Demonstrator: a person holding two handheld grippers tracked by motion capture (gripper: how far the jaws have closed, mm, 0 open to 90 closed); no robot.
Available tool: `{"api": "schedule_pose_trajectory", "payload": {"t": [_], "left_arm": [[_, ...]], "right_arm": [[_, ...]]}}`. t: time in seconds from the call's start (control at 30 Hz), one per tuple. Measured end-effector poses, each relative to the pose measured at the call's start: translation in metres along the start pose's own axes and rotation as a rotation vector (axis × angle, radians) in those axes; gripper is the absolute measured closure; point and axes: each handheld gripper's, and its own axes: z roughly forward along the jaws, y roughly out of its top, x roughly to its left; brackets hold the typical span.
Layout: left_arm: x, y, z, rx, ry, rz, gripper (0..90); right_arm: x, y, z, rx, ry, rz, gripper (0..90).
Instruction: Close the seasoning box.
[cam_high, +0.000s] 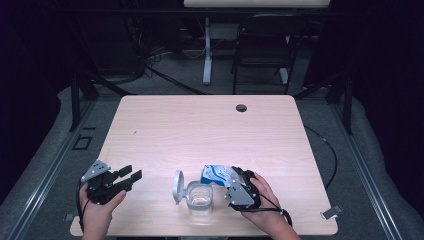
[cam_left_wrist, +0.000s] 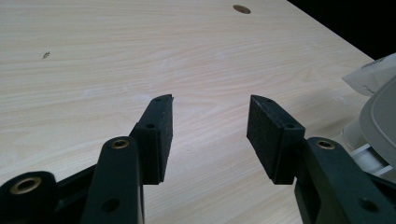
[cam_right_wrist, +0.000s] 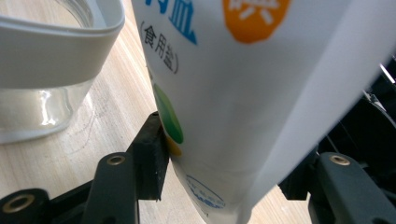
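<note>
Right gripper view: white salt bag (cam_right_wrist: 243, 107), blue-orange print.

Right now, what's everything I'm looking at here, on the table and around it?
Table: one, pale wood, round cable hole near its far edge.
Jar: one, clear with a grey-white rim, near edge of the table, lid flipped open to its left.
Pouch: one, white with blue and orange print, just right of the jar, between the right gripper's pads.
Chair: one, dark, on the floor beyond the table.
Left gripper: one, black, jaws apart, nothing between them, left of the jar.
Right gripper: one, black, clamped on the pouch.
Hands: two, at the near edge.
</note>
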Motion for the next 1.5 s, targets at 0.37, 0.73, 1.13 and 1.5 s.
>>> {"api": "schedule_pose_trajectory", "payload": {"t": [0.37, 0.73, 1.13, 1.5], "left_arm": [[0.0004, -0.0003, 0.0005, -0.001, 0.003, -0.002, 51.1], [0.0007, -0.0004, 0.0007, 0.000, 0.001, -0.003, 51.2], [0.0014, -0.0004, 0.0002, 0.003, 0.002, -0.004, 51.2], [0.0023, -0.0008, 0.0007, 0.002, 0.004, -0.006, 51.2]], "right_arm": [[0.0012, -0.0007, -0.0003, 0.047, -0.016, -0.094, 45.1], [0.0056, -0.0018, 0.0024, 0.063, 0.004, -0.121, 45.2], [0.0046, -0.0009, 0.0007, 0.088, 0.006, -0.195, 45.2], [0.0065, -0.0006, -0.0002, 0.126, -0.013, -0.304, 45.4]]}}
